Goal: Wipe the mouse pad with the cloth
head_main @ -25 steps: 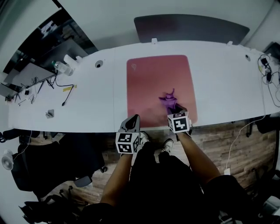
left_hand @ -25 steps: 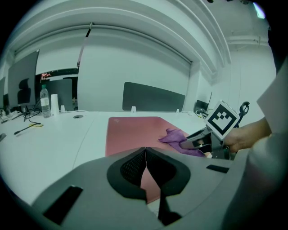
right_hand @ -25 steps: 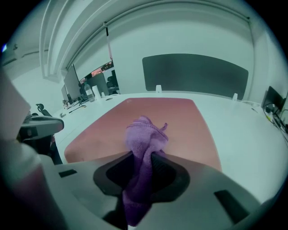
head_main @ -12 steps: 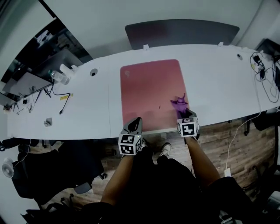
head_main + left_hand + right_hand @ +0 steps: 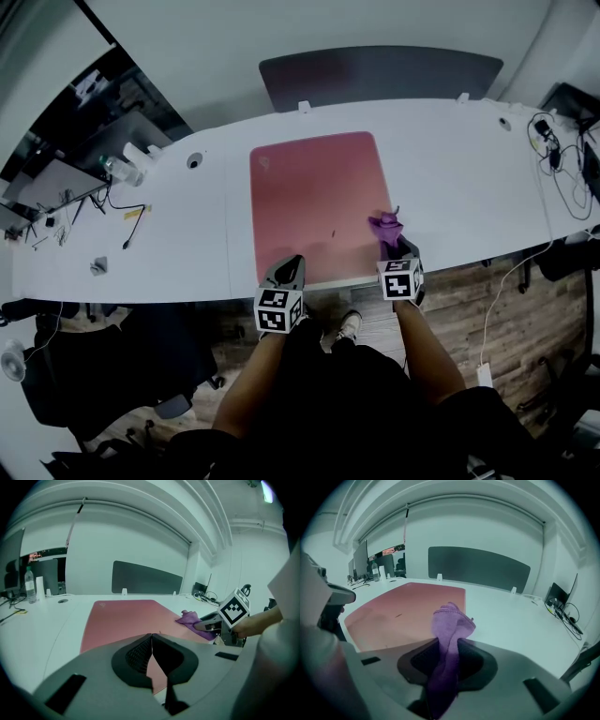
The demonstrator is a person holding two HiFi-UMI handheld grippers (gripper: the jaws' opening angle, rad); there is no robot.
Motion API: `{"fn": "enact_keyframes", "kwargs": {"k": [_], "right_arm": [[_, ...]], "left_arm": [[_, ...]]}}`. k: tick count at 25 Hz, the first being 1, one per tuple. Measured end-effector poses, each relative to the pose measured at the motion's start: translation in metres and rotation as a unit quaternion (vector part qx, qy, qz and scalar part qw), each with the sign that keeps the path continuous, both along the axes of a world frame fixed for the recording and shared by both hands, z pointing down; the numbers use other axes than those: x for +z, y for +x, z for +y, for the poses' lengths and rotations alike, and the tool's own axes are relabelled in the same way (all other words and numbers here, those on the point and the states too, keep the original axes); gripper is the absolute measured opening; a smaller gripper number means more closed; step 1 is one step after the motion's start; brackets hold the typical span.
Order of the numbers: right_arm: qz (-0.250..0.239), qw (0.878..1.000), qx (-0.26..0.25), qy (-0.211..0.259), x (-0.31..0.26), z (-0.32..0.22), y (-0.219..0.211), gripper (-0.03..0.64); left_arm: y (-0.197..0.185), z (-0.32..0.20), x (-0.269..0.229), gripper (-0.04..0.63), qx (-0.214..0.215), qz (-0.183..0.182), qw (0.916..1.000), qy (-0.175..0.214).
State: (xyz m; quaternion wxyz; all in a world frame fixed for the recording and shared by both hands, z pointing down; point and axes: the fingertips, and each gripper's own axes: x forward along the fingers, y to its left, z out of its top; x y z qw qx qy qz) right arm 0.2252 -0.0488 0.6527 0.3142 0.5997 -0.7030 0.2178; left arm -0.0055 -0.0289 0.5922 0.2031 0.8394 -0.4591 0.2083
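Observation:
A large pink mouse pad (image 5: 314,202) lies on the white table (image 5: 469,178); it also fills the middle of the left gripper view (image 5: 122,618) and the left of the right gripper view (image 5: 403,606). A purple cloth (image 5: 386,225) bunches at the pad's near right corner, pinched in my right gripper (image 5: 397,249). The cloth (image 5: 449,630) stands up between the shut jaws of my right gripper (image 5: 446,663). My left gripper (image 5: 284,272) hovers at the pad's near edge, jaws shut and empty (image 5: 152,660). A small dark speck (image 5: 332,233) sits on the pad.
A dark grey divider panel (image 5: 380,73) stands along the table's far edge. A water bottle (image 5: 122,169), cables (image 5: 131,211) and small clutter lie at the far left. More cables (image 5: 558,159) sit at the far right. The table's near edge borders wooden floor.
My right gripper has dragged the cloth to the right across the pad, from its near middle to its right edge. The left gripper has stayed at the near edge.

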Motion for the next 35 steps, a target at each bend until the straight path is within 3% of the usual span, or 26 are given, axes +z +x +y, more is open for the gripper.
{"fn": "enact_keyframes", "kwargs": {"k": [3, 8, 13, 21, 27, 35], "right_arm": [[-0.011, 1.000, -0.001, 0.008, -0.008, -0.003, -0.002, 0.112], [-0.048, 0.995, -0.018, 0.084, -0.054, -0.022, -0.006, 0.112], [-0.066, 0.983, -0.040, 0.164, -0.117, -0.035, -0.010, 0.112], [-0.090, 0.961, -0.066, 0.251, -0.206, -0.035, -0.024, 0.112], [-0.112, 0.946, -0.076, 0.295, -0.245, -0.036, -0.037, 0.112], [-0.100, 0.939, -0.099, 0.313, -0.251, -0.048, -0.060, 0.101]], "left_arm": [[0.001, -0.003, -0.015, 0.021, 0.001, 0.003, 0.9999, 0.012], [0.004, -0.008, -0.031, 0.021, 0.011, -0.003, 0.9994, 0.032], [0.009, -0.018, -0.053, 0.021, 0.007, 0.012, 0.9983, 0.056], [-0.004, -0.040, -0.084, 0.021, -0.016, 0.022, 0.9953, 0.093], [-0.013, -0.050, -0.094, 0.021, -0.027, 0.013, 0.9932, 0.112], [-0.024, -0.050, -0.093, 0.021, -0.035, 0.009, 0.9930, 0.113]]}}
